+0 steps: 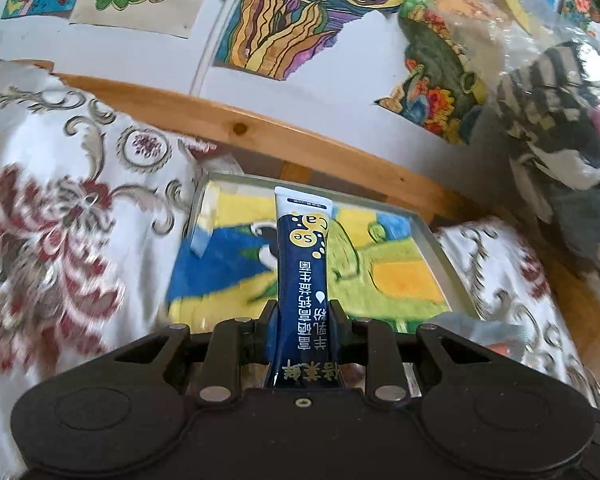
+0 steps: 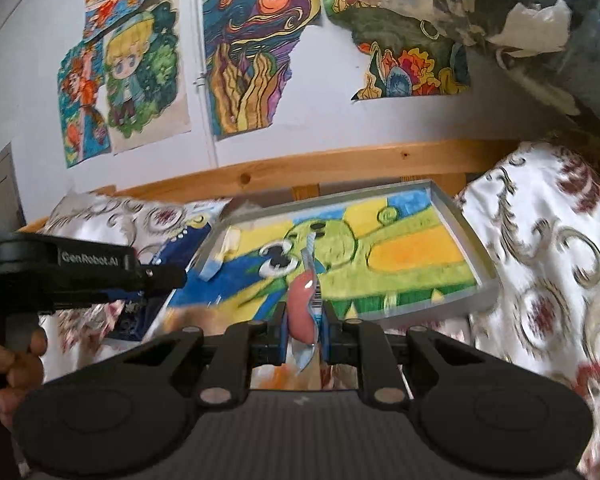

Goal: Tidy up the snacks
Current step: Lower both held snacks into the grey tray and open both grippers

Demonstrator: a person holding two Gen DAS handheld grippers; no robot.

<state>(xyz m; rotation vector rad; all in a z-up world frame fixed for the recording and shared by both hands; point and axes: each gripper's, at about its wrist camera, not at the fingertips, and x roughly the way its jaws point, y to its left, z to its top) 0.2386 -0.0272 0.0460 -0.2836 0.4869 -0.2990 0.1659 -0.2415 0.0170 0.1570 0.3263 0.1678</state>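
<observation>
My left gripper (image 1: 302, 310) is shut on a dark blue stick sachet (image 1: 303, 264) with white and gold print, which stands upright between the fingers. Behind it lies a shallow grey tray (image 1: 440, 248) lined with a yellow, green and blue drawing. In the right wrist view my right gripper (image 2: 305, 316) is shut on a pink sausage snack (image 2: 302, 312) in a clear and blue wrapper, held above the near edge of the same tray (image 2: 466, 224). The left gripper's black body (image 2: 84, 268) shows at the left, held by a hand (image 2: 16, 360).
A white cloth with red and grey floral print (image 1: 60, 208) covers the surface around the tray. A blue packet (image 2: 172, 256) lies left of the tray, and a clear wrapper (image 1: 484, 332) lies on the cloth near its corner. A wooden rail (image 2: 340, 164) and a wall of drawings stand behind.
</observation>
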